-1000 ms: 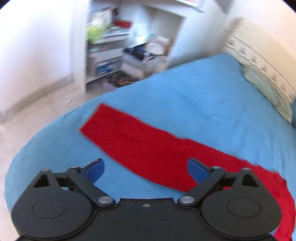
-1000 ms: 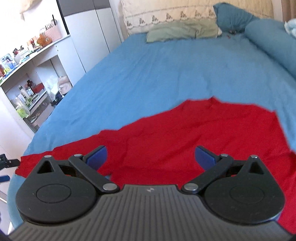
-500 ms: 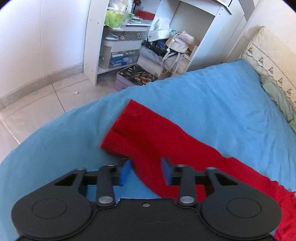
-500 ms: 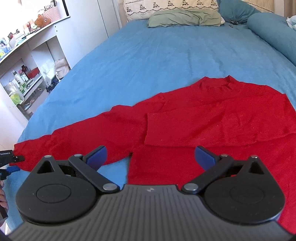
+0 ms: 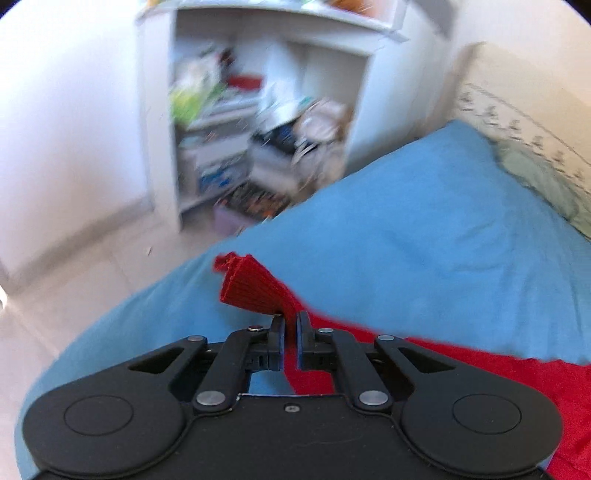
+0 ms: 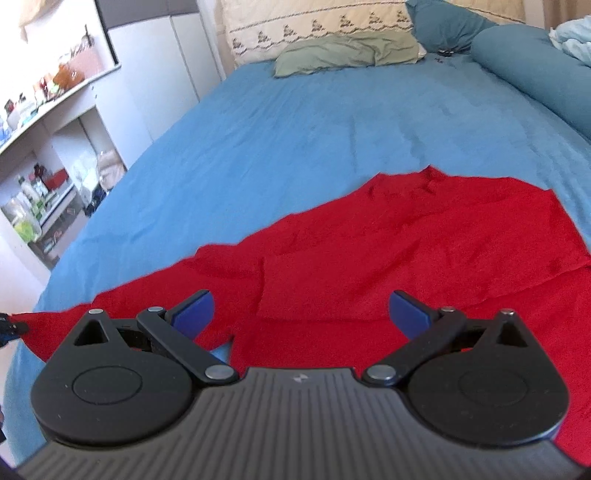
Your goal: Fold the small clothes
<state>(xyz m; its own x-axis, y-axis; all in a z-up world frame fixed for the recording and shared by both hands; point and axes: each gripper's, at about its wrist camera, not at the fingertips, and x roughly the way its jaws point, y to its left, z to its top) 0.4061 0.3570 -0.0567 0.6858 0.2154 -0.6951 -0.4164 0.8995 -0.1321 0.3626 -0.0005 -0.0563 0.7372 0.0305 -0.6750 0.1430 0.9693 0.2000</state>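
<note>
Here the left tool (image 5: 290, 325) is clamped on the ribbed cuff (image 5: 255, 288) of the red garment (image 5: 517, 373), with the jaws nearly together and cloth pinched between them; the cuff stands up past the fingertips, lifted off the blue bed sheet (image 5: 424, 240). Only the left wrist view shows this grip. The same view, blurred, shows beyond the bed edge a pale tiled floor (image 5: 55, 314) and a white shelf unit (image 5: 258, 129) filled with cluttered items, too smeared to identify. The right wrist view shows what the left one lacks: the right tool (image 6: 301, 314) with its blue pads (image 6: 194, 314) spread wide, nothing between them, hovering over the garment body (image 6: 406, 258). That body lies flat on the sheet, with one sleeve folded across it and the other sleeve (image 6: 129, 306) stretched out to the left edge of the frame, where a dark part of the left tool is just visible at its end. Farther off, at the head of the bed, lie a green pillow (image 6: 347, 51), an embroidered cream pillow (image 6: 314, 26) and dark blue bolsters (image 6: 524, 70).
</note>
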